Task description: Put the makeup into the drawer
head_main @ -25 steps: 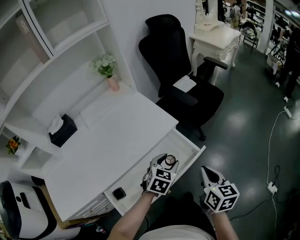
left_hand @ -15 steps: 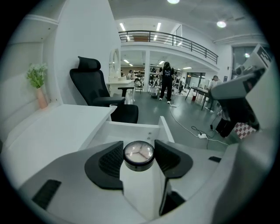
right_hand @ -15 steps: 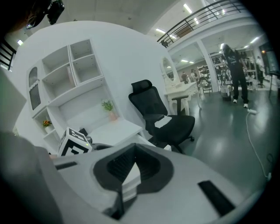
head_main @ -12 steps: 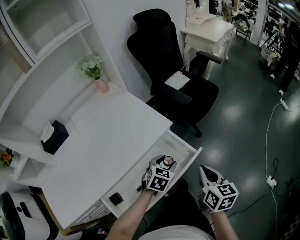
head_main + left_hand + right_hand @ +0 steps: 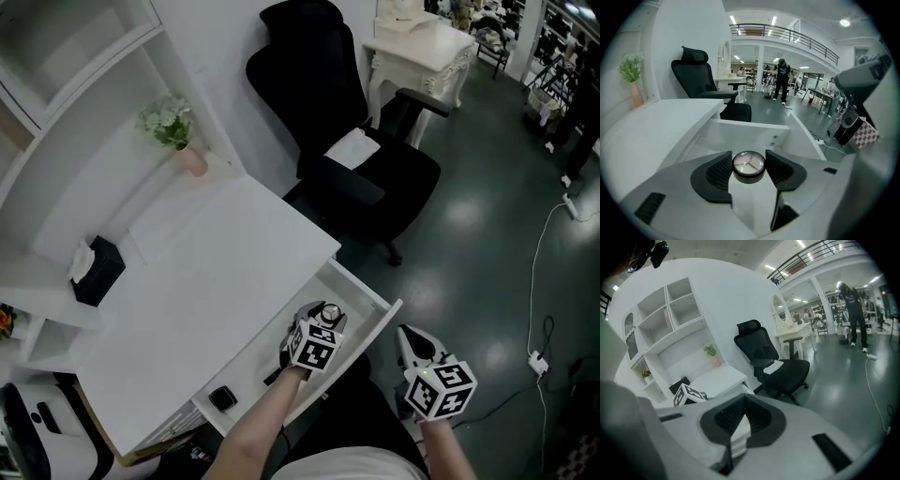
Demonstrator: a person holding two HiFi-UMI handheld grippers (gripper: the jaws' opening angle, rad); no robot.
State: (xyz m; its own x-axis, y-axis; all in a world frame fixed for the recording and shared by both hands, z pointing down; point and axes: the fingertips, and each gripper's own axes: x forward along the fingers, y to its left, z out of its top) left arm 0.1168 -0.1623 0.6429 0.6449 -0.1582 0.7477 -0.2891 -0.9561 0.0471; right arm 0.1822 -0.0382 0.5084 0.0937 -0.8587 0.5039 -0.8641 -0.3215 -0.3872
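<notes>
A small round makeup pot (image 5: 748,164) with a clear lid sits clamped between the black pads of my left gripper (image 5: 749,169). From the head view, the left gripper (image 5: 323,317) hangs low over the open white drawer (image 5: 377,321), with the makeup pot (image 5: 329,312) at its tip. Seen from the left gripper, the drawer's inside (image 5: 754,135) lies just past the jaws. My right gripper (image 5: 415,339) is off the desk to the right of the drawer, above the dark floor. Its jaws meet at the tips with nothing in them (image 5: 743,401).
A small dark square thing (image 5: 222,399) lies at the drawer's left end. The white desk (image 5: 187,281) carries a black tissue box (image 5: 94,270) and a flower vase (image 5: 190,159). A black office chair (image 5: 356,159) stands behind the drawer. A cable (image 5: 548,281) runs along the floor.
My left gripper has sunk lower with the makeup pot, closer into the open drawer. The right gripper has shifted a little. The head view has swung slightly.
</notes>
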